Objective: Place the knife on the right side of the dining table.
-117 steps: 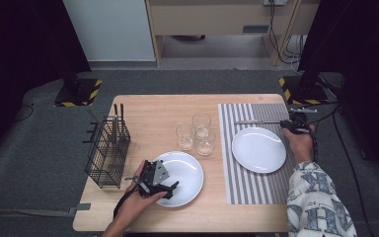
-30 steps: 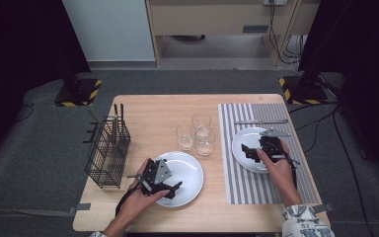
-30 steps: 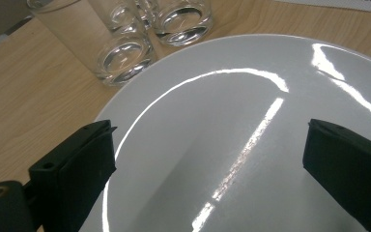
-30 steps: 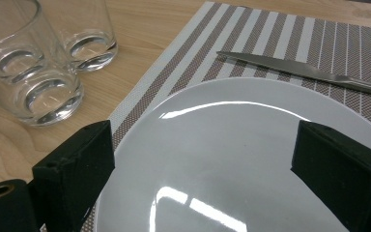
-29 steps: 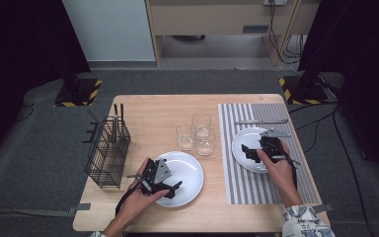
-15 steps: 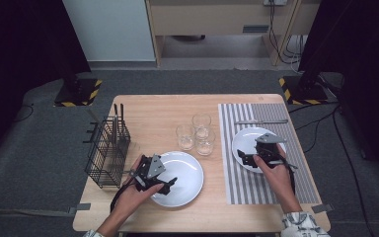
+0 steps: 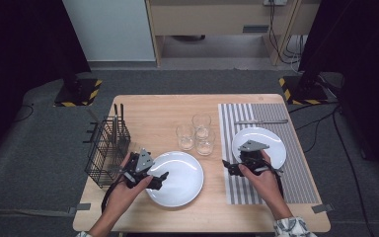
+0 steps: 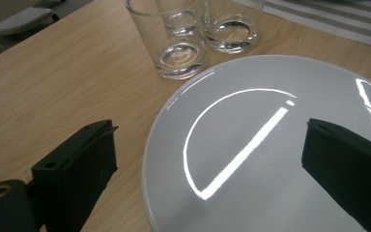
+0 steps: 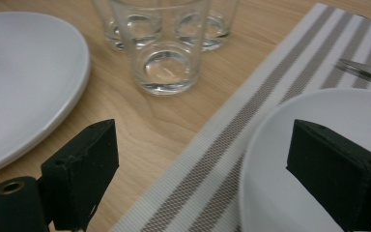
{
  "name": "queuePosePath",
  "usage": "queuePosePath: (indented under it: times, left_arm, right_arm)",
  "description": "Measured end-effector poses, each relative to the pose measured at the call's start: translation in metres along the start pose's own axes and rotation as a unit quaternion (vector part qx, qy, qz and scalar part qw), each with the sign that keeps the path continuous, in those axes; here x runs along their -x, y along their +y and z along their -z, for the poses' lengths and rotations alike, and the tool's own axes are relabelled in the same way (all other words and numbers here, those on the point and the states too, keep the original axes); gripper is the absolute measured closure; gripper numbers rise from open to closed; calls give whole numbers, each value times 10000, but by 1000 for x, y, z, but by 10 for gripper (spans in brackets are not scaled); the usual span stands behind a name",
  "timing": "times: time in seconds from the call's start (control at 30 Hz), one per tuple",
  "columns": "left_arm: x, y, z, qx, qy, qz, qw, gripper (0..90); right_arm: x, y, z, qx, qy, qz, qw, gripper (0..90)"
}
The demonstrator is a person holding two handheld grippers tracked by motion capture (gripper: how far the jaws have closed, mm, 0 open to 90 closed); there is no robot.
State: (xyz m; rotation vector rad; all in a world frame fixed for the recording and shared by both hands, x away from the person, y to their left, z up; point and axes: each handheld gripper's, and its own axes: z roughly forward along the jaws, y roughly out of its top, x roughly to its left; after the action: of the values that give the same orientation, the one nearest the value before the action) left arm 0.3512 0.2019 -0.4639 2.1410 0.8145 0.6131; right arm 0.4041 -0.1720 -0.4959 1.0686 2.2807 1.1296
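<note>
At lower centre of the high view we see the left plate [image 7: 176,177], its near edge cut off in the left gripper view, straddled by our spread left gripper [image 7: 161,178]. Our right gripper [image 7: 229,168], also spread, straddles the right plate [image 7: 271,144], partly hidden by our hand.

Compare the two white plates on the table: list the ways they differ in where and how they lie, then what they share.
The near plate lies on bare wood; the far plate lies on the striped placemat.
The near plate sits at the left gripper; the far plate at the right gripper.
A knife lies beyond the far plate, none by the near plate.
Both are round, white, empty, with open jaws straddling the rim.
</note>
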Motion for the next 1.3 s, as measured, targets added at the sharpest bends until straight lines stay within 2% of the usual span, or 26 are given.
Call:
queuePosePath:
  times: [0.13,0.23,0.4,0.63,0.73,0.83,0.93,1.0,1.03,1.13,1.2,1.3]
  left_arm:
    - [-5,3,11,-24,57,31,10000,46]
    - [-10,6,21,-44,88,91,9999,45]
    - [-17,10,35,-42,139,193,9997,47]
    - [-25,12,56,73,222,311,9992,46]
    - [-28,11,67,135,215,310,9992,47]
    - [-32,8,75,131,357,278,9989,48]
    - [-39,5,86,202,569,354,9975,64]
    - [-43,3,91,147,617,355,9974,64]
    - [-46,2,94,107,706,363,9968,64]
    - [-56,-3,103,217,794,650,9945,77]
    - [-63,-6,108,197,979,661,9928,78]
    - [-75,-10,114,182,1067,781,9911,80]
  right_arm:
    - [-16,6,-4,-3,161,203,9997,111]
    - [-21,7,-6,-24,223,240,9995,111]
    - [-24,7,-8,-86,270,286,9992,115]
    - [-27,9,-5,-14,322,316,9990,114]
    - [-28,8,-5,-28,324,319,9990,114]
    - [-29,8,-5,-60,304,330,9990,115]
    - [-30,8,-5,-57,338,342,9988,114]
    - [-32,8,-5,-18,385,352,9986,104]
    - [-32,8,-5,-11,413,374,9984,101]
    - [-32,10,-3,2,453,431,9980,98]
    - [-30,11,-2,24,466,414,9981,98]
    - [-29,11,-1,53,471,383,9981,98]
